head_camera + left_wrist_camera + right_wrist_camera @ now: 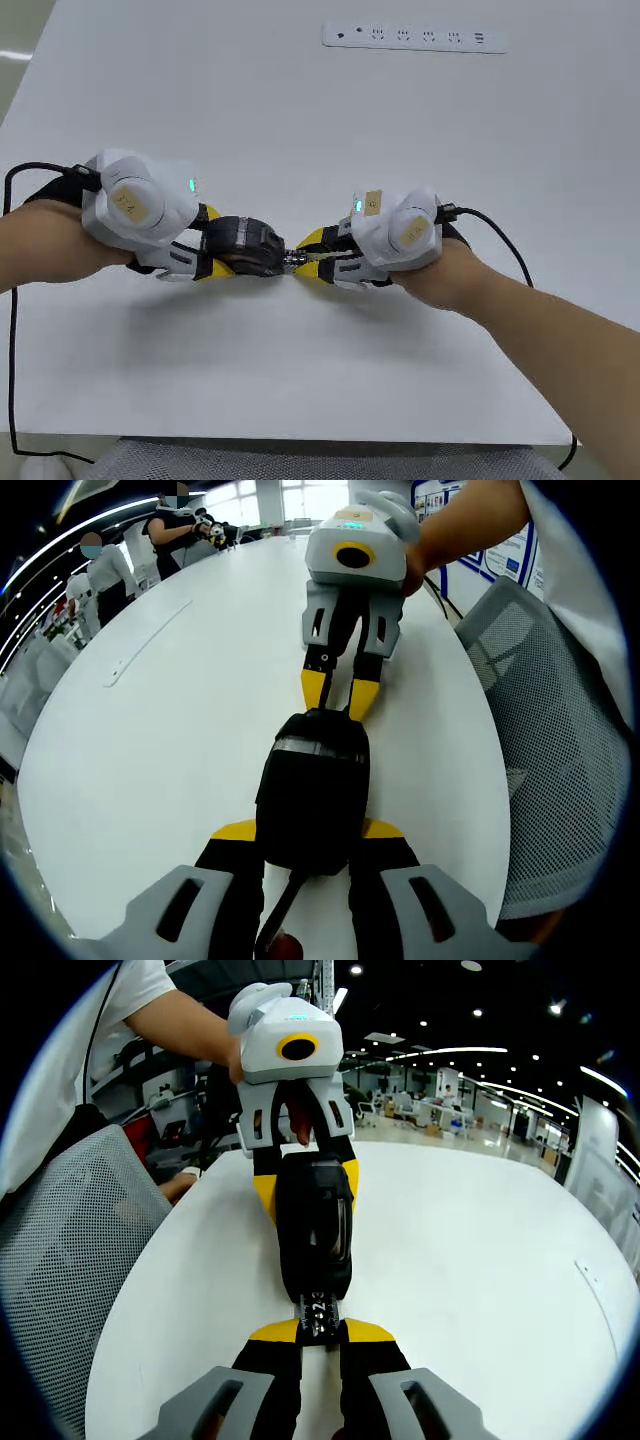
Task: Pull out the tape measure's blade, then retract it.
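A: Grippers, quick?
B: Left gripper (pixel 212 242) is clamped round the black tape measure (pixel 250 245), one jaw on each side. Right gripper (pixel 306 256) is pinched narrow on the tip of the blade (pixel 318 1312). Only a short stub of blade shows between the tape measure and the right jaws.
A: Where's the tape measure?
B: Low over the table (pixel 300 110), near its front edge, between the two grippers. Can't tell if it touches the top.
A: Risks, biggest first.
B: The tape measure could twist or slip out of the left jaws once the pull loads it. Its body is smooth and rounded, and the jaws hold only the rear part. Then the blade: the right jaws have just the end, so it could slide free and spring back in. An off-axis pull could kink it. On the retract, a sudden release would whip the tip into the mouth.
A: Surroundings?
B: White table, bare along the pull line. Mesh chair (pixel 540 730) at the table edge by the person, off the path. Power strip (pixel 414 37) on the far side, well apart. Cable (pixel 505 240) trails from the right gripper over the edge and might drag as that hand moves outward. Nothing else stands in the way.
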### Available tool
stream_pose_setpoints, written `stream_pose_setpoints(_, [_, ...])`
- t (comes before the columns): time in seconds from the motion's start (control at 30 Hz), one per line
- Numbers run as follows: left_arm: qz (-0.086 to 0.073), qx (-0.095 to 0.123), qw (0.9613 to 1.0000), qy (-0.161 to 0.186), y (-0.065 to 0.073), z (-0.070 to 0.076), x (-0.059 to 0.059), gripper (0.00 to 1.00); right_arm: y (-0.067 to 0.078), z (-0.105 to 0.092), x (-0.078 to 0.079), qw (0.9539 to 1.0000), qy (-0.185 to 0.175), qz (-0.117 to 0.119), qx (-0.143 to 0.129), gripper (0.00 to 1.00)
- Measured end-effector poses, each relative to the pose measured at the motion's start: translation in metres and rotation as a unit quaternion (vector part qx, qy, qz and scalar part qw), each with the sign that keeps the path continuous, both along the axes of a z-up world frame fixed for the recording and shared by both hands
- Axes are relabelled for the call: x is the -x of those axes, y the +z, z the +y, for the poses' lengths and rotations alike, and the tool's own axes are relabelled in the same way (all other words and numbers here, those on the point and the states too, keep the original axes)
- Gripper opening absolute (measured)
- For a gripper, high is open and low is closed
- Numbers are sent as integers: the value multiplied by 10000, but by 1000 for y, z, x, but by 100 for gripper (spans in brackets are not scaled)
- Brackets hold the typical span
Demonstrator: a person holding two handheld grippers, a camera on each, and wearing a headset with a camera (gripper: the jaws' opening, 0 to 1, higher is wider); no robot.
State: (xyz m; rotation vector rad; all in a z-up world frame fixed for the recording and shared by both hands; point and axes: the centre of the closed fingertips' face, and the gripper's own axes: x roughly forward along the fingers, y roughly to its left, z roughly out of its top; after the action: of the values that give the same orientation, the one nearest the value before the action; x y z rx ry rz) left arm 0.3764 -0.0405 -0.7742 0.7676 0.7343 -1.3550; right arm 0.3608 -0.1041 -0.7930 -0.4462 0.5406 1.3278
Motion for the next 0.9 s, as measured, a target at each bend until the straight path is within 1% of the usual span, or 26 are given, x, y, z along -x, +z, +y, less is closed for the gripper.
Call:
stream_pose_setpoints(0.23, [10, -4, 10000, 16, 0, 0, 0, 27, 0, -11, 1, 10000, -59, 21, 33, 10])
stream_pose_setpoints(0.57, [22, 14, 10000, 37, 0, -1, -1, 27, 0, -23, 1, 9999, -139, 58, 59, 10])
stream_pose_setpoints(0.9, [4, 8, 10000, 28, -1, -1, 0, 27, 0, -40, 6, 9996, -262, 75, 113, 10])
